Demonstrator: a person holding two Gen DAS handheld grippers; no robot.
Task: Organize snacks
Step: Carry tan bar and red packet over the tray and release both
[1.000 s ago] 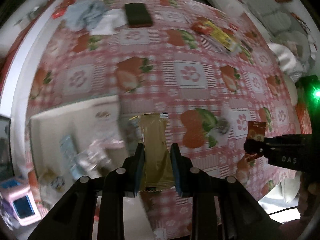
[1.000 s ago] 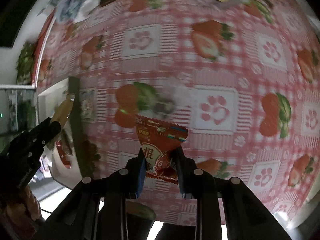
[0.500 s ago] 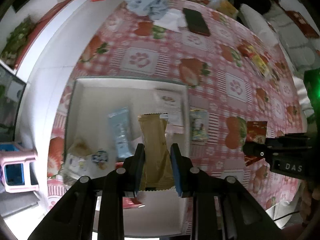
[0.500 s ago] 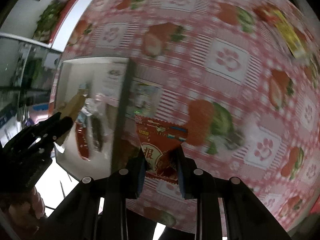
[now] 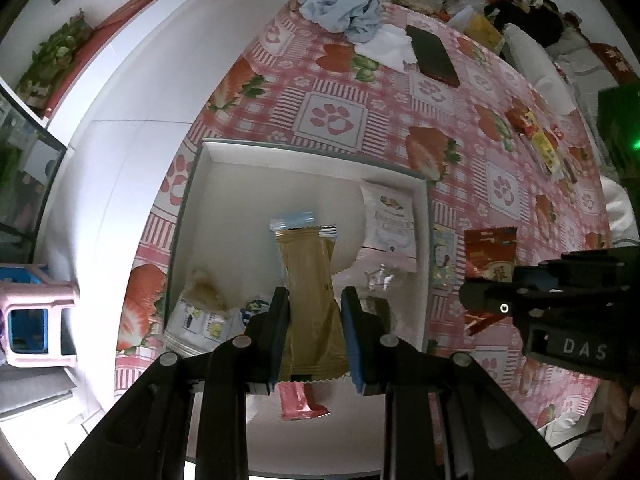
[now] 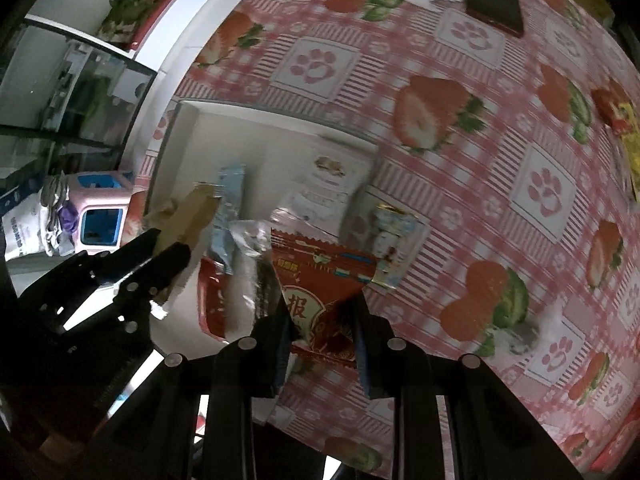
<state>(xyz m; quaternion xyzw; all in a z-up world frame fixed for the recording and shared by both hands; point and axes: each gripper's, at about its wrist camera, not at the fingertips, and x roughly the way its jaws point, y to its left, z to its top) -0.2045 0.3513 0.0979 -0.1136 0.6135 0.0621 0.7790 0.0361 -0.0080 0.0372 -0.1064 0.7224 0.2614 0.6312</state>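
At frame centre, the left gripper [image 5: 314, 312] pinches a gold packet [image 5: 310, 280] above a white box [image 5: 304, 152] already holding several snacks, while the right gripper [image 6: 320, 320] pinches a red packet [image 6: 320, 280]; more snacks [image 5: 540, 136] remain on the table [image 5: 336, 116], upper right.

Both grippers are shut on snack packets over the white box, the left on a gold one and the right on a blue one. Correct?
Not quite. The right gripper holds a red packet, not blue, as the right wrist view shows. The left gripper does hold the gold packet above the white box.

"DAS" on right claw [image 5: 486, 300]; "报" on red packet [image 6: 320, 280]
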